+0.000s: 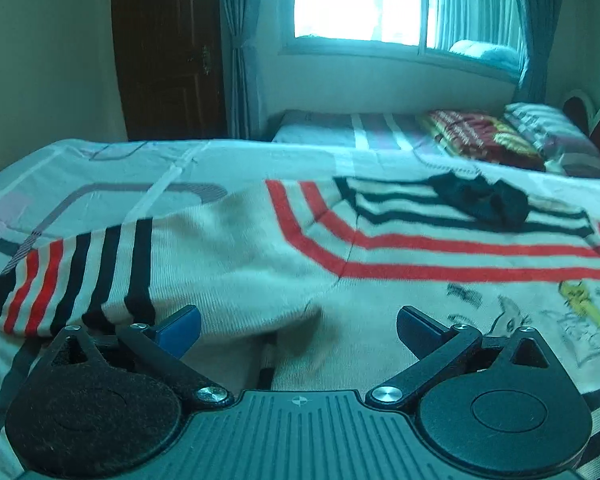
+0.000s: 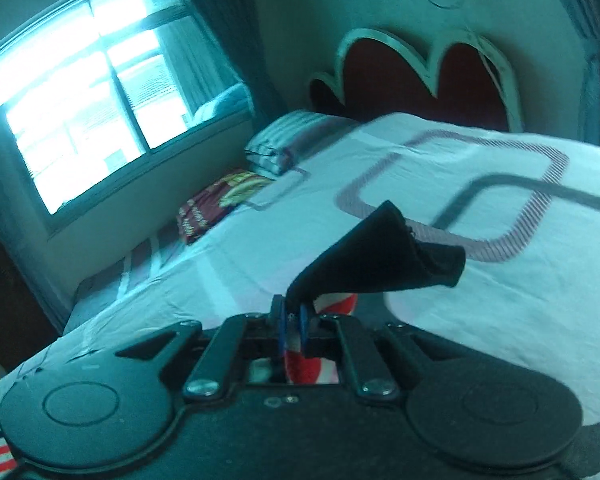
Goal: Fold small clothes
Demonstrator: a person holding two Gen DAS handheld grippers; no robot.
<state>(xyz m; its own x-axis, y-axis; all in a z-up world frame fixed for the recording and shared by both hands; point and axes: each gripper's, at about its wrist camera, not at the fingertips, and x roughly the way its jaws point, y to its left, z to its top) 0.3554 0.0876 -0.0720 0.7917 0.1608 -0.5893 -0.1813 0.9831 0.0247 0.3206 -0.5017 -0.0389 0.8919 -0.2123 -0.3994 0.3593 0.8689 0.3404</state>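
A small white sweater [image 1: 260, 248] with red and navy stripes lies spread flat on the bed sheet [image 1: 100, 168]. Its dark collar [image 1: 480, 196] is at the far right and a striped sleeve [image 1: 80, 280] reaches to the left. My left gripper [image 1: 298, 330] is open just above the sweater's near part, with cloth under the gap and no pad pressing on it. In the right wrist view, my right gripper [image 2: 292, 320] is shut on the sweater's dark cuff [image 2: 380, 256], which sticks up and forward above the sheet [image 2: 440, 168]. Red-and-white striped cloth [image 2: 336, 304] shows just below the jaws.
A lower second bed [image 1: 340, 128] stands beyond this one, carrying a folded red blanket [image 1: 484, 136] and a striped pillow [image 1: 552, 132]. A bright window [image 1: 360, 0] with curtains and a dark door [image 1: 168, 48] are behind. A red scalloped headboard [image 2: 420, 76] closes the bed's far end.
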